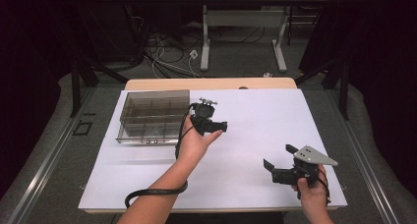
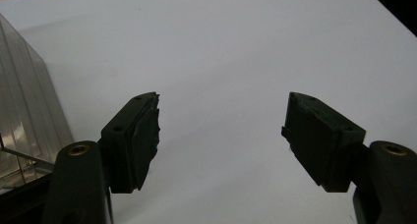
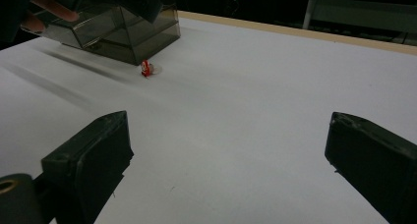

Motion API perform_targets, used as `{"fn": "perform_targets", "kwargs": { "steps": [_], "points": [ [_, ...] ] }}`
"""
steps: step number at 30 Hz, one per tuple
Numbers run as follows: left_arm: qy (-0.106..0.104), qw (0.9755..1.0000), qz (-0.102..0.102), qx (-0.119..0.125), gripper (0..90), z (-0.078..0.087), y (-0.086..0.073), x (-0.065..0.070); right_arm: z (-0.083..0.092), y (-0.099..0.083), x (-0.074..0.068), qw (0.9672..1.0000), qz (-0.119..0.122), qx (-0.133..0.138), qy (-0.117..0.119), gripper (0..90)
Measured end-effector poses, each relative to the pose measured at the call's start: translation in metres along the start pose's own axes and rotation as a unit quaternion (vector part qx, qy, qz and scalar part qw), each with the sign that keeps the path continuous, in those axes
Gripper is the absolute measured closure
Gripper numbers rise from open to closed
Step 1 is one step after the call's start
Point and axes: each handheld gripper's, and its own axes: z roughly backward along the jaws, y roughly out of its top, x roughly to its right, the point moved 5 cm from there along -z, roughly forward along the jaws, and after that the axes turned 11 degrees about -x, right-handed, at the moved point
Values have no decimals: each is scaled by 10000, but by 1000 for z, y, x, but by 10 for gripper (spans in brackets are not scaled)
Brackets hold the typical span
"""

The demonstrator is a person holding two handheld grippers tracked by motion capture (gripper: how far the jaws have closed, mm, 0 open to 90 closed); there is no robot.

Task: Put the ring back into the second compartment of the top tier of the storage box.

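Note:
A smoky clear compartment box (image 1: pixel 152 117) stands on the white table sheet (image 1: pixel 255 121) at the back left. My left gripper (image 1: pixel 223 126) hovers just right of the box, pointing right. In the left gripper view my left gripper (image 2: pixel 223 101) is open, with bare white sheet between its pads and the box's wall (image 2: pixel 19 96) at the left. My right gripper (image 1: pixel 278 155) is held near the front right, open and holding nothing. In the right gripper view my right gripper (image 3: pixel 227 121) faces a tiny red and white piece (image 3: pixel 145 68) lying beside the box's corner (image 3: pixel 133 37).
The sheet covers a wooden table whose far edge (image 1: pixel 211 83) shows behind it. Beyond lie floor cables (image 1: pixel 167 57) and another table's legs (image 1: pixel 205 42). The left gripper's cable (image 1: pixel 152 192) loops over the front left of the sheet.

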Motion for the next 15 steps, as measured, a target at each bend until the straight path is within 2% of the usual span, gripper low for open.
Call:
{"fn": "perform_targets", "kwargs": {
  "steps": [4,10,11,14,15],
  "points": [
    [130,9995,143,-248,310,-7,-1,-5,0,0,0,10000,26,-5,11,33],
    [199,9987,237,-400,316,-14,-2,-11,-1,0,-1,10000,21,9,26,37],
    [216,9984,317,-413,316,-16,-2,-12,-1,0,0,10000,25,0,20,37],
    [271,9974,385,-536,317,-20,-1,-15,-2,0,0,10000,29,3,37,37],
    [288,9964,466,-649,318,-23,-1,-17,-1,0,-1,10000,35,-6,44,38]
  ]
}}
